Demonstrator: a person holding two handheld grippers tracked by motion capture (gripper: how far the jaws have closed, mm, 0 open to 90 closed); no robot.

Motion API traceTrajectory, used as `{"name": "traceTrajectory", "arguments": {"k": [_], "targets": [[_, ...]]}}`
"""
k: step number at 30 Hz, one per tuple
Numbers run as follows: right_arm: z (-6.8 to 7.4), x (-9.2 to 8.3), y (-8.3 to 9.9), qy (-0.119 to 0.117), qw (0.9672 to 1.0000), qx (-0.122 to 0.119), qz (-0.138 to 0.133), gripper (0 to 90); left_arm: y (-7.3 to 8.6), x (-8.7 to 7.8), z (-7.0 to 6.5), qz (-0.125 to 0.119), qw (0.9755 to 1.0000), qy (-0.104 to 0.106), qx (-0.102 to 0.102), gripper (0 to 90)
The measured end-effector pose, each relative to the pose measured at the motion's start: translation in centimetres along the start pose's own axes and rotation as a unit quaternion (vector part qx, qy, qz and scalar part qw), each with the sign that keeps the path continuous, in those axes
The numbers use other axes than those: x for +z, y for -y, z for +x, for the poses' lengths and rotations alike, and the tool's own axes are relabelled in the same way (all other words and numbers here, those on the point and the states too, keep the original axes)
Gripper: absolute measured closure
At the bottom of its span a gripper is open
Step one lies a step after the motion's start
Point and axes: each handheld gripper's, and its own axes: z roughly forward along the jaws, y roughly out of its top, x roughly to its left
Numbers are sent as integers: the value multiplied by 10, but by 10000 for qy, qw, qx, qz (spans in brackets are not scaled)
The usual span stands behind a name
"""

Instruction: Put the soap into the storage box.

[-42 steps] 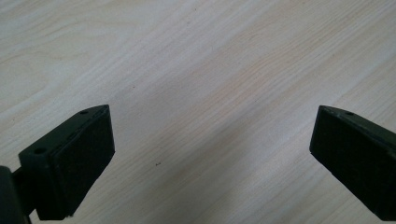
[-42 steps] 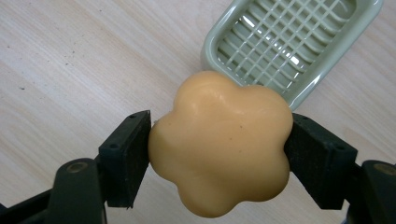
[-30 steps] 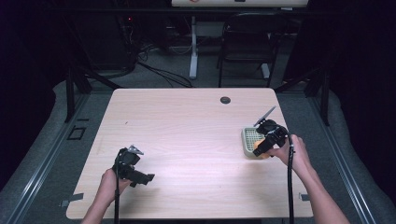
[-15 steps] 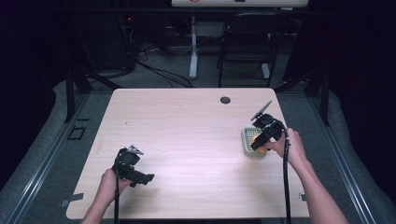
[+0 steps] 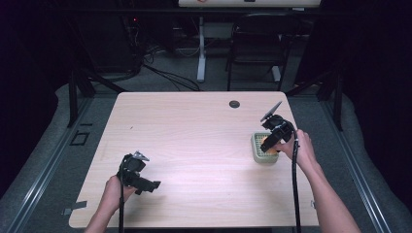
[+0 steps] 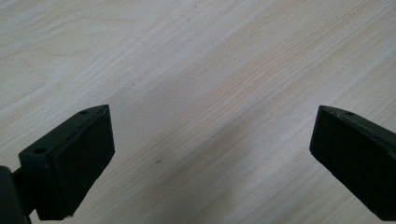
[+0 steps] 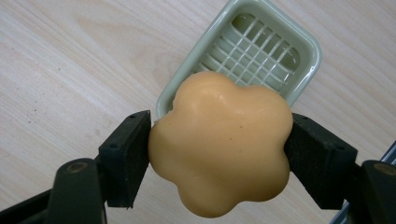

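Observation:
An orange flower-shaped soap (image 7: 222, 144) is clamped between the two black jaws of my right gripper (image 7: 217, 154). Below it sits a pale green soap dish (image 7: 261, 51) with a grid bottom, and the soap overlaps the dish's near rim. In the high view the right gripper (image 5: 270, 141) hovers over the green dish (image 5: 258, 150) at the table's right side. My left gripper (image 5: 145, 184) rests near the front left of the table, jaws wide apart over bare wood (image 6: 210, 130), holding nothing.
The light wooden table (image 5: 194, 145) has a small dark round grommet (image 5: 234, 104) near its far edge. A chair (image 5: 257, 43) and cables stand on the floor behind the table. A cable trails from each gripper along the forearms.
My right gripper with the soap has moved a little to the left and farther from the person, now over the dish. The left gripper stayed put.

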Motion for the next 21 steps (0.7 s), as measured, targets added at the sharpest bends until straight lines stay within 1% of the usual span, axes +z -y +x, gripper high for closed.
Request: {"name": "traceTrajectory", "arguments": {"k": [1,2,4,5,6,8,9,10,11,12,15,16,17,18,19,20,21], "targets": [[1,2,0,-3,9999,68,-85,267,0,0,0,2,10000,0,0,0],[0,2,-1,42,10000,53,-44,267,0,0,0,-3,10000,-2,-6,0],[0,4,-2,29,10000,69,-64,267,0,0,0,-1,10000,-9,-3,0],[-1,4,-3,50,10000,29,-6,267,0,0,0,-9,10000,-6,-3,0],[-1,5,-3,37,10000,80,-38,267,0,0,0,0,10000,-11,0,0],[-3,7,-4,46,9999,100,-51,267,0,0,0,16,10000,18,1,0],[-4,7,-5,30,10000,52,15,267,0,0,0,16,10000,16,3,0],[-4,8,-5,69,9999,108,-31,267,0,0,0,3,10000,12,-2,0],[-5,9,-6,75,9999,110,-44,267,0,0,0,9,10000,21,1,0],[-5,10,-6,45,9999,137,-65,267,0,0,0,17,10000,21,4,0],[-7,12,-7,81,9999,134,-23,267,0,0,0,1,10000,10,-5,0],[-8,13,-8,25,9999,111,5,267,0,0,0,7,10000,7,2,0],[-8,16,-8,36,9998,175,-78,267,0,0,-1,9,10000,12,13,0],[-9,16,-9,53,9999,129,-12,267,0,0,-1,0,10000,17,3,0],[-8,17,-9,83,9998,158,-37,267,0,0,-1,-4,10000,19,11,0],[-8,18,-10,54,9998,159,-54,267,0,0,0,-2,10000,17,7,0],[-8,19,-11,98,9999,138,-24,267,0,0,0,0,10000,31,0,0]]}}
